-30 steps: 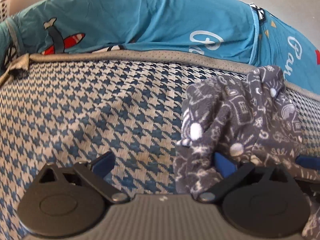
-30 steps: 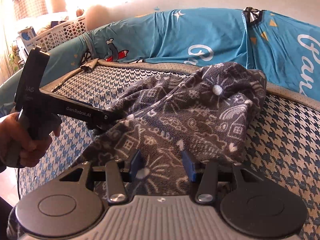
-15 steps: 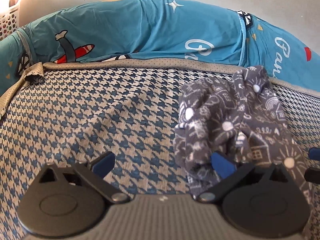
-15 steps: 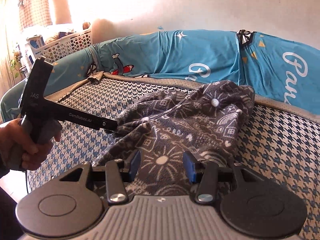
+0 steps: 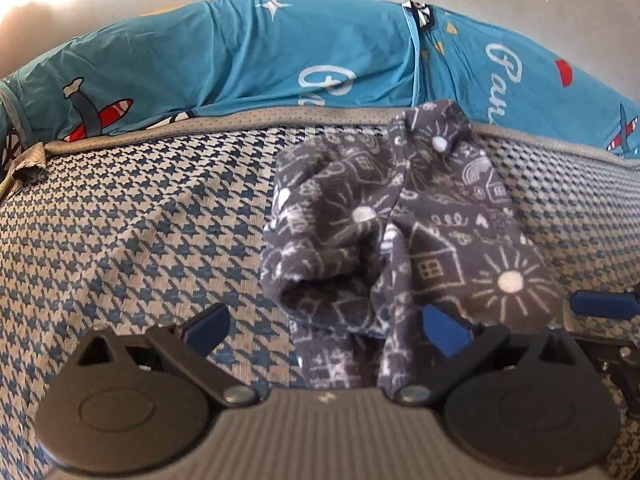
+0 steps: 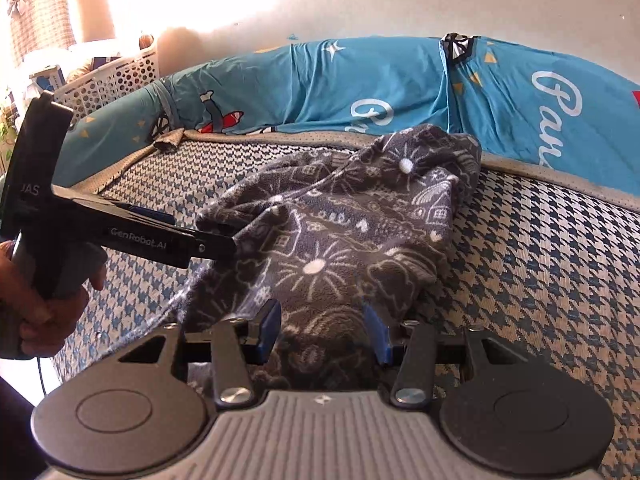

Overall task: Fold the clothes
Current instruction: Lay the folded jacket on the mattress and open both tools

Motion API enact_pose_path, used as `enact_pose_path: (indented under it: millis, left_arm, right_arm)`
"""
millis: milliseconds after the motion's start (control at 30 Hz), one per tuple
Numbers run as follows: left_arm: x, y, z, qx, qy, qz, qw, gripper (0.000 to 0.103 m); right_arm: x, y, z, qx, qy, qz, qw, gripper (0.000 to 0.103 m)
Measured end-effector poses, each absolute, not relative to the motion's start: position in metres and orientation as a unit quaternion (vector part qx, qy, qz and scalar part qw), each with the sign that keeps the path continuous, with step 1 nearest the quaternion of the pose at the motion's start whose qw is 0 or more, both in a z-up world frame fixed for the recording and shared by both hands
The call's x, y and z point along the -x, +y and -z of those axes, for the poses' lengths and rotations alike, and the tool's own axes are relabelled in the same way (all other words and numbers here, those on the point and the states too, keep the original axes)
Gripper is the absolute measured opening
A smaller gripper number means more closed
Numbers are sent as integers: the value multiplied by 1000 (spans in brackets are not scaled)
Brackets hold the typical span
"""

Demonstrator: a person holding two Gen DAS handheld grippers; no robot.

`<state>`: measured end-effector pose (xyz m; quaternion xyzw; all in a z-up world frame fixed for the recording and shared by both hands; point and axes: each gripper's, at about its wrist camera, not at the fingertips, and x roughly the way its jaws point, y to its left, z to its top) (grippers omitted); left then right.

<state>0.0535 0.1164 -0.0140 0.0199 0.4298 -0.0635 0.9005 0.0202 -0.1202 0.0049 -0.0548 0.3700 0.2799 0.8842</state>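
A dark grey fleece garment (image 5: 400, 220) with white doodle print lies crumpled on the blue houndstooth mat (image 5: 140, 220). My left gripper (image 5: 324, 328) is open wide, with a fold of the garment draped against its right pad (image 5: 444, 332) and bare mat by its left one. In the right wrist view the garment (image 6: 340, 220) rises in a heap. Its near edge is bunched between the pads of my right gripper (image 6: 324, 332), which is shut on it. The left gripper (image 6: 200, 236) comes in from the left, its tip at the garment's left edge, held by a hand (image 6: 40, 312).
Teal printed bedding (image 5: 240, 60) is rolled along the mat's far edge against a pale wall. A white perforated basket (image 6: 112, 76) stands at the far left by a curtained window. Bare mat (image 6: 540, 260) spreads to the right of the garment.
Both grippers have drawn back toward the near side, dragging the garment away from the teal bedding. The garment now sits further onto the mat. Neither gripper's jaws have moved.
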Motion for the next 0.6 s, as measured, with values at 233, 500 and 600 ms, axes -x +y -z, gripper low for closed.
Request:
enact_pose_path:
  millis: [233, 500, 600]
  left_arm:
    - [-51, 120, 41, -57, 457, 65, 885, 103]
    - [-42, 135, 45, -46, 462, 63, 884, 103]
    - [-40, 138, 46, -45, 466, 62, 881, 103]
  right_arm:
    - [-27, -121, 25, 89, 417, -269, 863, 47]
    - [-26, -137, 23, 79, 419, -262, 866, 53]
    - [-25, -140, 24, 88, 422, -255, 866, 54]
